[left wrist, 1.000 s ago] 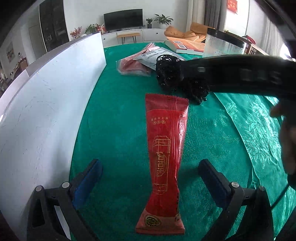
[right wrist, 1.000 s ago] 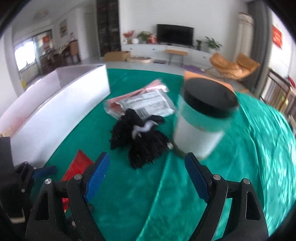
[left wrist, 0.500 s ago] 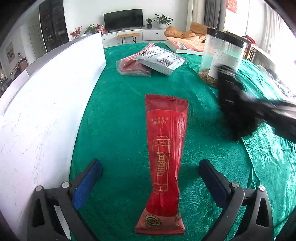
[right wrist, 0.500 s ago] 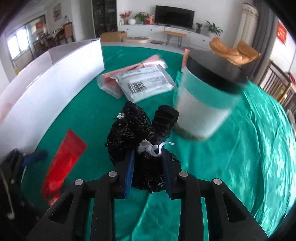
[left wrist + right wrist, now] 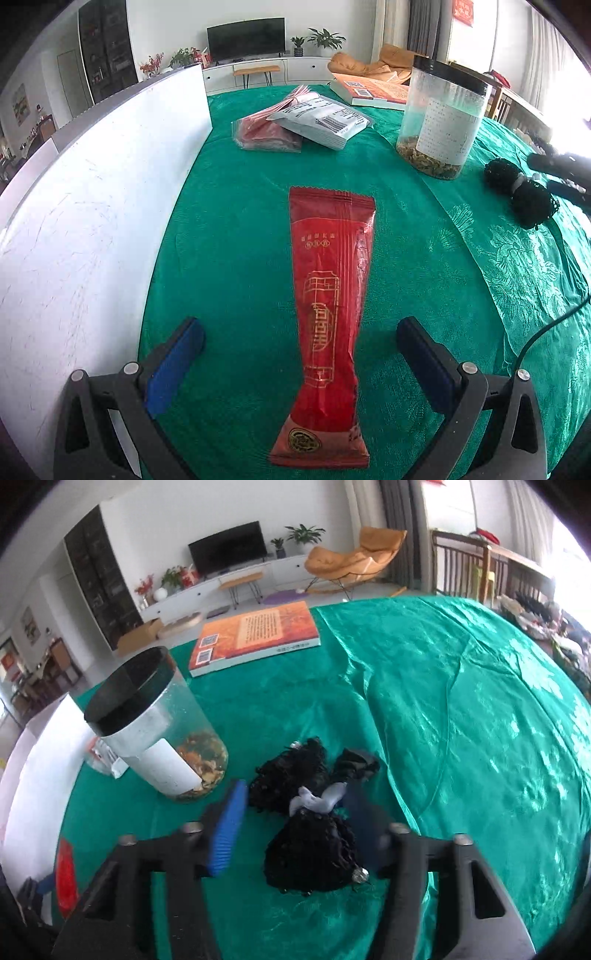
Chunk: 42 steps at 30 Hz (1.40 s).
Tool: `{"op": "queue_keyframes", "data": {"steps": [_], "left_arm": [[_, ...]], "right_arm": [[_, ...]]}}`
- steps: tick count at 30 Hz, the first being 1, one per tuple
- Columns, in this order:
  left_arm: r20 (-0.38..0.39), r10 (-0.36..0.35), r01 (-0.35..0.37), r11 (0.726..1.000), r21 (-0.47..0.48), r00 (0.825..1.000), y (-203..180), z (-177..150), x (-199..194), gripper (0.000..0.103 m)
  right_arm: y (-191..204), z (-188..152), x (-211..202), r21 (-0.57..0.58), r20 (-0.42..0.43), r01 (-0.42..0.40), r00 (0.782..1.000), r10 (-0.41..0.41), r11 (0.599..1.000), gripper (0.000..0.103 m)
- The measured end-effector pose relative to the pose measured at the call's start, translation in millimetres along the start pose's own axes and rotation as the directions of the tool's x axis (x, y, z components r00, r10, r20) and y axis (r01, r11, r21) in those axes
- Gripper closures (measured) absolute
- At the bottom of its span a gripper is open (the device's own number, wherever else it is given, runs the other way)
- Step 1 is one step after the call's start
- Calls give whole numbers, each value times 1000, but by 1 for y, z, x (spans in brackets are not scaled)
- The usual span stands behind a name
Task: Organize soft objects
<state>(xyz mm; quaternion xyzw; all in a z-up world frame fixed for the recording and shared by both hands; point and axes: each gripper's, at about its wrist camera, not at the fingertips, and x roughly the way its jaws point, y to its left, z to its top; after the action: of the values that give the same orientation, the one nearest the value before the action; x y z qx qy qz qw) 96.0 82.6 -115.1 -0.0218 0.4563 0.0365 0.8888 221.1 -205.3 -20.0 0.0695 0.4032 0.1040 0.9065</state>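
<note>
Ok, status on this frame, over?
Left gripper open over red packet. Right gripper opening, black bundle between pads, on cloth. Jar close left.

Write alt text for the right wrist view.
The right tongs, jaws opening, straddle a black lacy bundle tied with a white band, lying on a green tablecloth. A clear jar with a black lid stands to the left, and an orange book lies beyond.
</note>
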Motion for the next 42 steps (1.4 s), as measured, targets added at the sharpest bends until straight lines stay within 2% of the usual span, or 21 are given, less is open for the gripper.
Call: {"op": "queue_keyframes", "data": {"steps": [2,4,5,10,13,14,20,42], "left_arm": [[0,0,0,1000,0,1000,0,0,0,0],[0,0,0,1000,0,1000,0,0,0,0],[0,0,0,1000,0,1000,0,0,0,0],[0,0,0,1000,0,1000,0,0,0,0],[0,0,0,1000,0,1000,0,0,0,0],[0,1,-1,1000,0,1000,0,0,0,0],[0,0,0,1000,0,1000,0,0,0,0],[-1,1,-1,1000,0,1000,-1,1,-1,0]], "right_arm": [[-5,-16,-17,34,40,-9,999,8,999,28],[1,-37,-29,31,53,20,998,-22,999,27],[7,-47,-32,18,55,41,998,-42,999,22],[28,-90,-15,-107,-55,158,985,-164,982,21],[28,-89,-13,-115,-53,182,981,-189,977,21],[26,-89,-11,-107,-67,182,980,-189,978,17],[23,-90,-12,-95,-71,178,980,-185,979,15],[22,-91,-11,-93,-71,177,980,-184,980,15]]}}
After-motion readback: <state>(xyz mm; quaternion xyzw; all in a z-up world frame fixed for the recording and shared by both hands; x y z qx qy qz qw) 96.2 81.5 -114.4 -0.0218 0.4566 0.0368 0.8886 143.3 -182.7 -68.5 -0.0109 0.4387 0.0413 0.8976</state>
